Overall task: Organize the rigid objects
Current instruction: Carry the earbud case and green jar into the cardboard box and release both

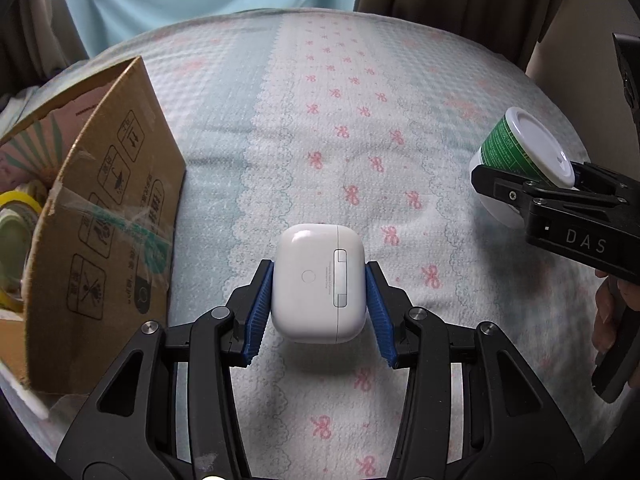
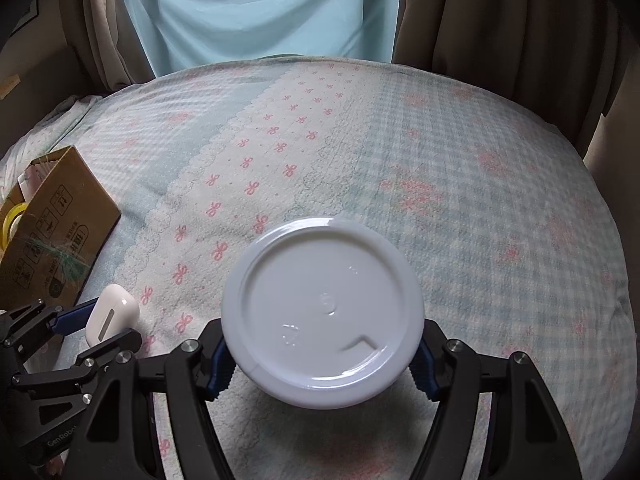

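Observation:
My left gripper (image 1: 319, 276) is shut on a white earbud case (image 1: 319, 282), held between the blue pads a little above the bed cover. It also shows in the right wrist view (image 2: 112, 312) at the lower left. My right gripper (image 2: 322, 344) is shut on a white jar with a green label (image 1: 520, 148); its round white base (image 2: 322, 308) faces the right wrist camera. In the left wrist view the right gripper (image 1: 568, 188) holds the jar at the far right.
An open cardboard box (image 1: 108, 216) stands at the left on the bed, holding yellow tape rolls (image 1: 16, 208); it also shows in the right wrist view (image 2: 52, 224). The patterned bed cover (image 1: 340, 120) spreads ahead. Curtains (image 2: 500, 12) hang behind the bed.

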